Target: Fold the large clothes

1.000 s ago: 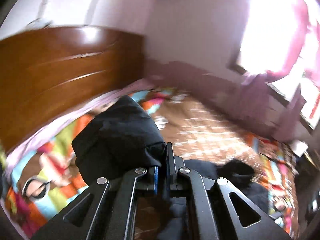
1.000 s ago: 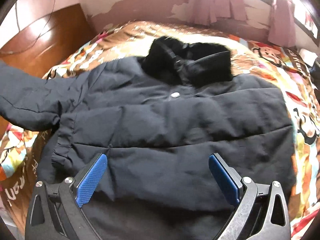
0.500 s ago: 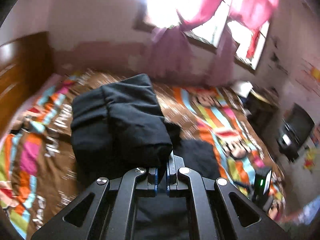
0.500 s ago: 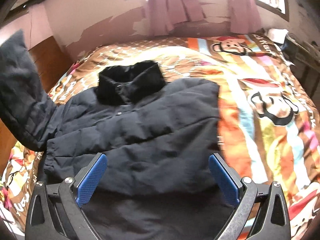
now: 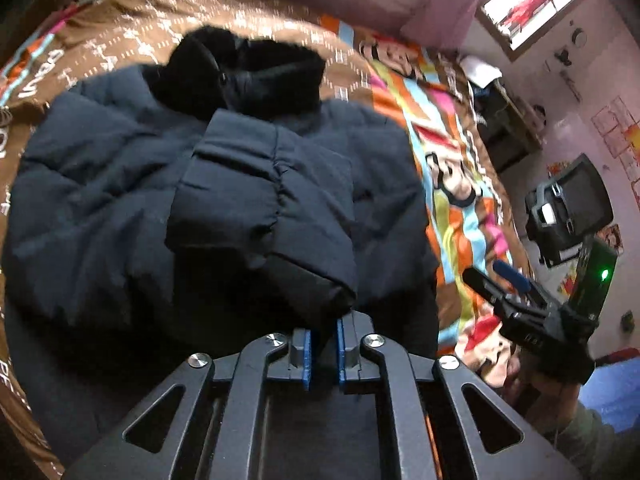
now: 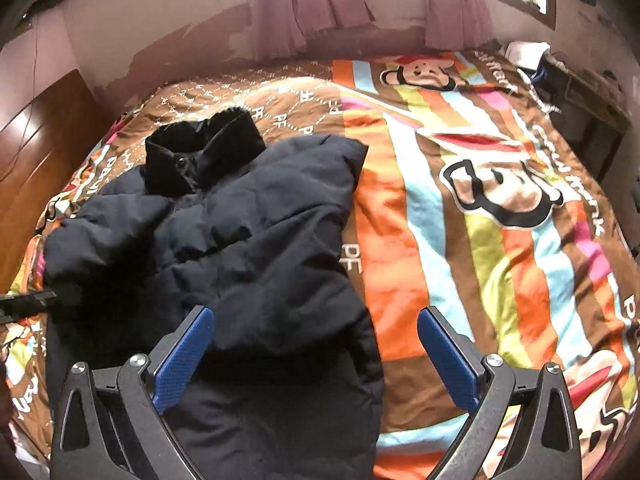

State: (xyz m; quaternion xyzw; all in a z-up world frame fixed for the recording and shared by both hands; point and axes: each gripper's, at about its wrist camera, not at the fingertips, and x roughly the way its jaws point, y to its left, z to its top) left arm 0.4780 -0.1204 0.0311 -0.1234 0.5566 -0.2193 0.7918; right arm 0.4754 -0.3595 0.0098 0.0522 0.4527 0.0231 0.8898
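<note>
A dark navy puffer jacket (image 6: 248,240) with a black furry collar (image 6: 200,152) lies on the bed, collar toward the far wall. My left gripper (image 5: 322,344) is shut on the jacket's sleeve cuff (image 5: 260,208) and holds it over the jacket's body (image 5: 92,200). My right gripper (image 6: 316,348) is open and empty, low over the jacket's lower right part near the bed's front. It also shows in the left wrist view (image 5: 504,280) at the right, above the bedspread.
The colourful cartoon bedspread (image 6: 480,220) covers the bed, bare to the right of the jacket. A wooden headboard (image 6: 36,152) stands at the left. Curtains (image 6: 308,4) hang on the far wall. A small table with a TV (image 5: 576,208) stands beyond the bed's right side.
My left gripper has swung the sleeve from the headboard side across and down onto the jacket's front. My right gripper has shifted right, toward the jacket's right edge.
</note>
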